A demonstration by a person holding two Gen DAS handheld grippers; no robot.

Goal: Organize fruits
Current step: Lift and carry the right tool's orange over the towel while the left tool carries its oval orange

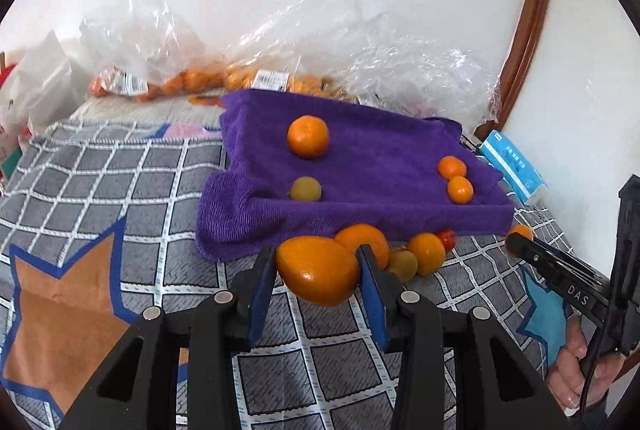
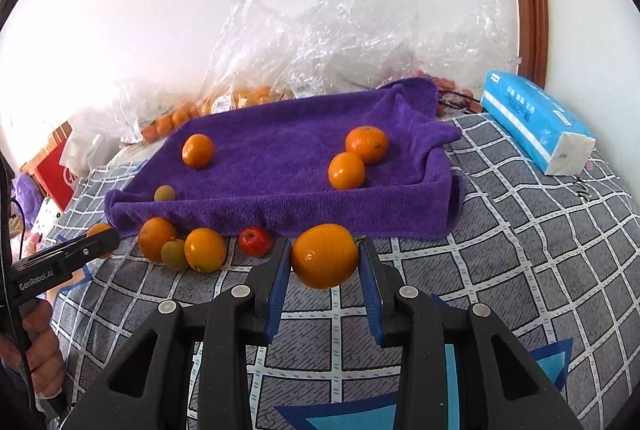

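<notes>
Holding one orange fruit apiece, both grippers hung over a checked grey bedcover point(image 1: 120, 166). Item one: the left gripper point(image 1: 318, 262), its blue pads pressed on either side of a large oval orange point(image 1: 318, 276), carried clear of the cover. Item two: the right gripper point(image 2: 324, 258), closed likewise on a rounder orange point(image 2: 324, 256) with a small stem showing at its right side. Item three: just ahead of both grippers lay a tray draped in a purple towel point(image 2: 280, 150), holding three oranges and one small green fruit point(image 1: 305, 189); seen from the right gripper, a pair of oranges point(image 2: 356, 156) sat touching ahead and slightly right, a single orange point(image 2: 197, 150) ahead to the left, and the green fruit at the near-left corner. Item four: a loose cluster sat on the cover against the tray's near wall, to the left of the right gripper, made up of two oranges point(image 2: 180, 246), a second green fruit point(image 2: 174, 255) and a small red fruit point(image 2: 255, 240). Item five: clear plastic bags point(image 2: 320, 42) of more orange fruit were heaped beyond the tray, against a white wall. Item six: a blue tissue pack point(image 2: 532, 120) lay far right of the right gripper. A person's hand point(image 1: 584, 362) gripped the right tool's handle.
</notes>
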